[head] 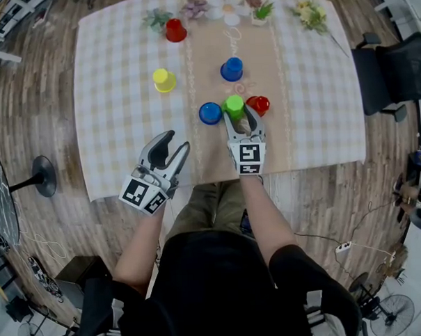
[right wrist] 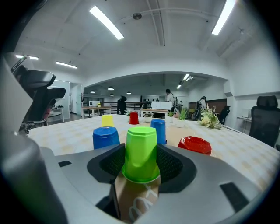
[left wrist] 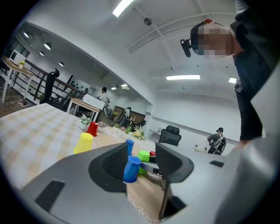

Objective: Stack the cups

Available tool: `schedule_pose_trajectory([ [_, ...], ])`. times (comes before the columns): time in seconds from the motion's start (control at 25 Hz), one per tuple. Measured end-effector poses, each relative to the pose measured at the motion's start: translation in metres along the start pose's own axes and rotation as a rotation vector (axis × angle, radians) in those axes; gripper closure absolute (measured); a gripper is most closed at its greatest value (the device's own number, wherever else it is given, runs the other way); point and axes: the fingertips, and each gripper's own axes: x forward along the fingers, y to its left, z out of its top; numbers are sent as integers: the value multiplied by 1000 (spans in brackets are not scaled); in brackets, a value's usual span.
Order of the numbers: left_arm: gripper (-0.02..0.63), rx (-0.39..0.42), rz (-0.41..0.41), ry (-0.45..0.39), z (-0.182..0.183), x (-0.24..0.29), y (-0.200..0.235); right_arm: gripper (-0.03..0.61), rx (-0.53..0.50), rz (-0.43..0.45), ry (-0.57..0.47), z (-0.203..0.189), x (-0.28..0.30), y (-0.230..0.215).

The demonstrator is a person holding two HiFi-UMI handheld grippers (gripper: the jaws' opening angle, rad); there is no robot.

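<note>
Currently the right gripper (head: 241, 116) has its jaws closed against both sides of an upturned green plastic cup (right wrist: 141, 153), which stands on the tan patterned runner (head: 210, 157) down the middle of the checked tablecloth (head: 111, 133). A blue plastic cup (head: 210, 113) sits just to the green cup's left and a red plastic cup (head: 258, 104) just to its right. Farther up the runner stands a second blue cup (head: 232, 69). A yellow plastic cup (head: 164, 80) stands on the cloth to the left, and a second red cup (head: 175, 31) is near the far edge. The left gripper (head: 177, 142) hovers near the table's front edge, jaws apart with nothing between them.
</note>
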Motion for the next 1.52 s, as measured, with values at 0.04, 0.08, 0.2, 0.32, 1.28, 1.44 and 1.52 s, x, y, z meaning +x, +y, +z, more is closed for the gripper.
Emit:
schedule_pose_trajectory([
  [0.04, 420, -1, 1, 1, 0, 0, 1, 345, 1, 0, 3, -1, 1, -1],
  [0.08, 420, -1, 2, 2, -1, -1, 1, 345, 2, -1, 6, -1, 1, -1],
  [0.2, 420, -6, 5, 4, -2, -2, 3, 345, 13, -12, 29, -5, 3, -3],
  [0.32, 420, -16, 8, 7, -4, -2, 3, 344, 26, -17, 60, -11, 6, -6],
  [1.28, 420, 32, 28, -63, 34, -2, 2, 322, 14, 42, -92, 103, -54, -16],
  [1.44, 420, 90, 56, -66, 51, 2, 4, 325, 13, 92, -120, 141, -61, -36],
  [1.52, 420, 104, 67, -66, 56, 4, 7, 322, 2, 113, -133, 157, -62, -47],
])
